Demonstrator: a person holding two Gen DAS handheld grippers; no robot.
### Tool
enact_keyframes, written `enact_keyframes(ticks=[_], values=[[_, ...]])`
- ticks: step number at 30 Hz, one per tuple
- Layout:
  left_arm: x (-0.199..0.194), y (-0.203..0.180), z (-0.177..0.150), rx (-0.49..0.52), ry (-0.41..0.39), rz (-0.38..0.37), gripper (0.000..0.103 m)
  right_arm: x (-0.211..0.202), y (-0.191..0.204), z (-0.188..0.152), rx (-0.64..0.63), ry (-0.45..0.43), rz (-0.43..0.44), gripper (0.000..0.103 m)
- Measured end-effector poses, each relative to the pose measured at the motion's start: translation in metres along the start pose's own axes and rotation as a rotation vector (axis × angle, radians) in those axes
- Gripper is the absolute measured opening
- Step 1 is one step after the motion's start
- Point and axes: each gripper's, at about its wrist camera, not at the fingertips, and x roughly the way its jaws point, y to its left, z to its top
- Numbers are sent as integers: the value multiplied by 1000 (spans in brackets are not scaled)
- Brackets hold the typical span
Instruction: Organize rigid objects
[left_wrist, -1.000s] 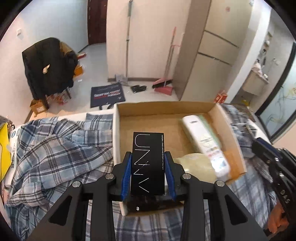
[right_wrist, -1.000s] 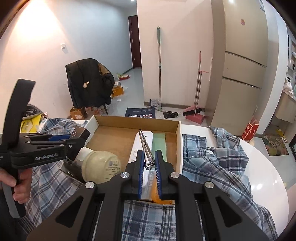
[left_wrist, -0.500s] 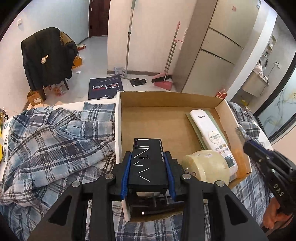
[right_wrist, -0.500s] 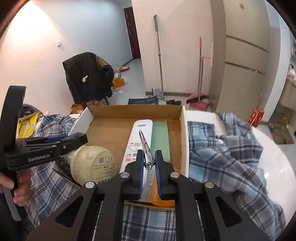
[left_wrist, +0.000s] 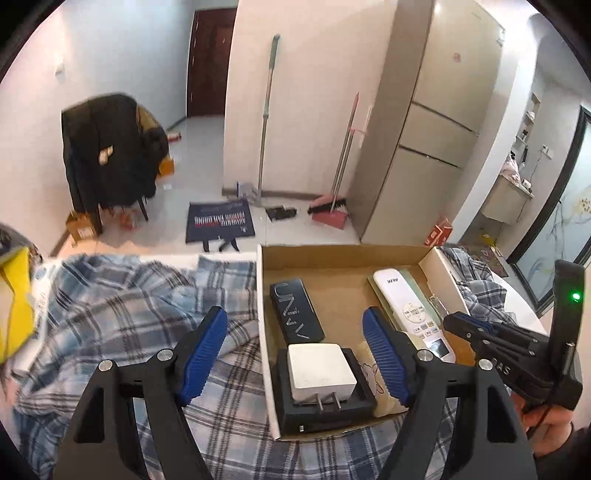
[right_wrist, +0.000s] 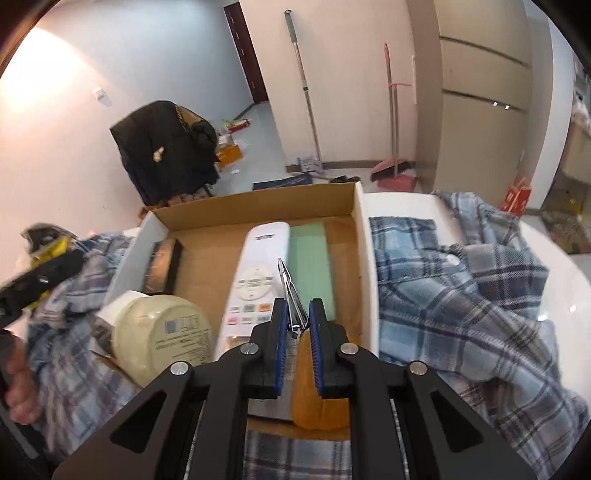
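Cardboard box (left_wrist: 343, 254) holds the black carton (left_wrist: 296, 311) at its far left. My left gripper (left_wrist: 295, 343) is spreading, empty; my right gripper (right_wrist: 296, 325) pinches metal nail clippers (right_wrist: 290, 295) above the remote (right_wrist: 258, 280).

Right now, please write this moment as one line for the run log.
left gripper: opening, empty | black rectangular carton: lying in brown cardboard box | right gripper: shut on metal nail clipper, over box

One cardboard box (left_wrist: 428, 264). Inside: one black carton (left_wrist: 295, 310), one white remote (right_wrist: 258, 284), one cream jar (right_wrist: 162, 339), one white charger (left_wrist: 319, 371), one green pad (right_wrist: 310, 266). Also one metal clip (right_wrist: 291, 299), two plaid shirts (left_wrist: 122, 314) (right_wrist: 461, 295), two brooms (left_wrist: 264, 122) (left_wrist: 341, 162).
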Motion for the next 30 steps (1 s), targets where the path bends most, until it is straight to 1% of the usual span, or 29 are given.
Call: enact_keyframes(ticks=[2,4,5,6,7,9,11,13,16,18,20,23,27,30], values=[[-10,0,-3,25,-51,16,78,2,0,1,-10,-3,-17,11],[-24,-6,-7,70,-136,71,78,3,-1,1,-6,0,-3,11],[-34,-10,-10,100,-196,97,78,3,-1,2,-2,2,-1,11],[-41,-12,-10,112,-232,112,78,1,-2,2,0,-2,-1,11],[-52,-16,-14,123,-286,129,78,-2,-3,2,-3,-18,-6,11],[-72,-19,-20,133,-365,114,78,-11,-4,3,-17,-45,-25,11],[-88,-20,-24,131,-416,102,79,-22,-5,2,-22,-62,-38,11],[-108,-23,-28,124,-474,93,87,-38,-6,0,-17,-93,-41,11],[-131,-26,-35,109,-510,93,87,-69,-2,-7,-46,-171,-68,11],[-147,-25,-41,75,-528,72,87,-93,4,-14,-81,-225,-79,11],[-162,-26,-48,52,-545,43,87,-116,8,-19,-98,-257,-66,11],[-183,-30,-54,62,-581,41,87,-151,14,-28,-105,-316,-39,11],[-212,-42,-70,105,-637,61,87,-192,24,-41,-127,-403,-32,11],[-232,-46,-87,96,-683,97,87,-216,29,-49,-116,-454,-13,11]])
